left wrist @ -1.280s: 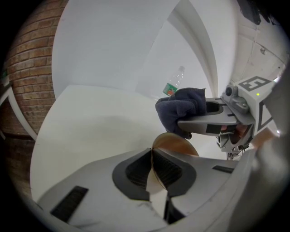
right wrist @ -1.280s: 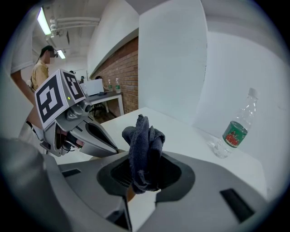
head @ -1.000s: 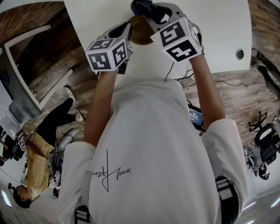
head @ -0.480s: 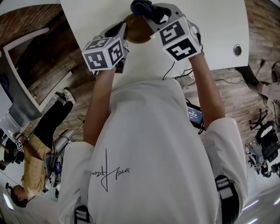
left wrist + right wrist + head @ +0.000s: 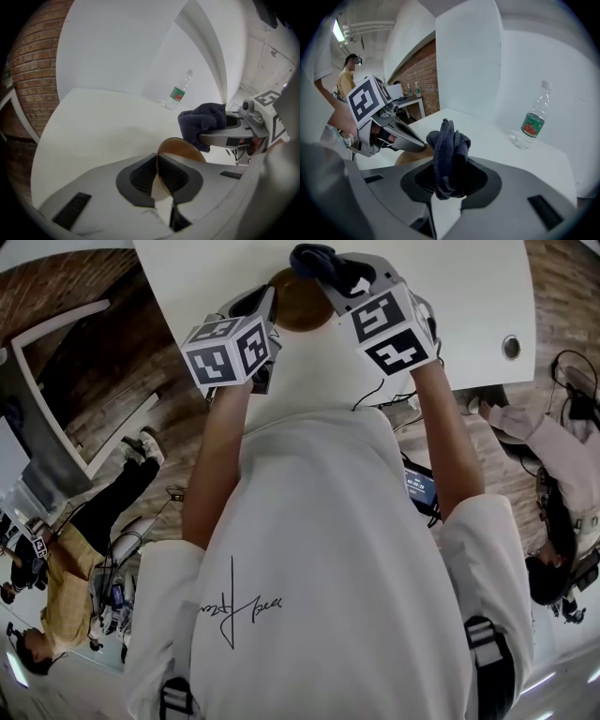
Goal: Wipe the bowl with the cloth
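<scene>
A brown bowl [image 5: 298, 304] is held tilted above the white table [image 5: 469, 296]. My left gripper [image 5: 269, 298] is shut on its rim; in the left gripper view the rim [image 5: 180, 149] sits pinched between the dark pads [image 5: 140, 176]. My right gripper [image 5: 330, 270] is shut on a bunched dark blue cloth [image 5: 312, 259] at the bowl's far edge. In the right gripper view the cloth [image 5: 449, 150] sticks up from the jaws, with the left gripper [image 5: 401, 135] and the bowl [image 5: 410, 159] just behind it. The cloth [image 5: 202, 123] touches the bowl's upper right rim.
A clear plastic water bottle with a green label [image 5: 178, 93] [image 5: 533, 123] stands at the far side of the table near the white wall. A round grommet hole [image 5: 511, 346] is in the table at the right. People [image 5: 66, 568] are on the wooden floor at both sides.
My right gripper with the cloth has shifted slightly to the right at the bowl's edge. The left gripper and bowl hold their place. A person has come into view at the right.
</scene>
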A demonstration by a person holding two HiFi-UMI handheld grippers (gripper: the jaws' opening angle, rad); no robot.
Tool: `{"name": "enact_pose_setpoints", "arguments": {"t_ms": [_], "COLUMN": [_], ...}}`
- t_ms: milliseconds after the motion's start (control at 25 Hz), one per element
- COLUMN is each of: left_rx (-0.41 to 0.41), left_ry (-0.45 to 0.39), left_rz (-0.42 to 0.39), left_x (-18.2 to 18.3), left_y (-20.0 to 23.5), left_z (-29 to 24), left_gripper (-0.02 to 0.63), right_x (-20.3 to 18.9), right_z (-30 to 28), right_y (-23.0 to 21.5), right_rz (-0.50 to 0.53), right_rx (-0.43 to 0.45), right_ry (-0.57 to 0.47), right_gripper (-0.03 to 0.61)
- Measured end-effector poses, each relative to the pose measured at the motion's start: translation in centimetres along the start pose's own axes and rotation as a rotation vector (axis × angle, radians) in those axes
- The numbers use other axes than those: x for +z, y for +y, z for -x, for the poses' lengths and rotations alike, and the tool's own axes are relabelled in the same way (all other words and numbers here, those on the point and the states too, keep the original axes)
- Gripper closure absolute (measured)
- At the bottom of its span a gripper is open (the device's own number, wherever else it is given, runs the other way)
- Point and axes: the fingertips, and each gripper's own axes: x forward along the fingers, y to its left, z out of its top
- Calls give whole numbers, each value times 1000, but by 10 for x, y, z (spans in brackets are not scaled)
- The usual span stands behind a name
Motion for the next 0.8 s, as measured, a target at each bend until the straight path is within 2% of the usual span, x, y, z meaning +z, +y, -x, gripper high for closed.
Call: {"name": "enact_pose_setpoints", "arguments": {"t_ms": [800], "left_rx": [5], "left_ry": [-13], "left_rz": [5], "left_x": [4], "left_y": [-3], "left_z": [3], "left_gripper": [604], "right_x": [-18], "right_z": [23], "right_y": [8], "right_rz": [-36], "right_rx": [-39], "right_ry": [20], "right_gripper": [479]}}
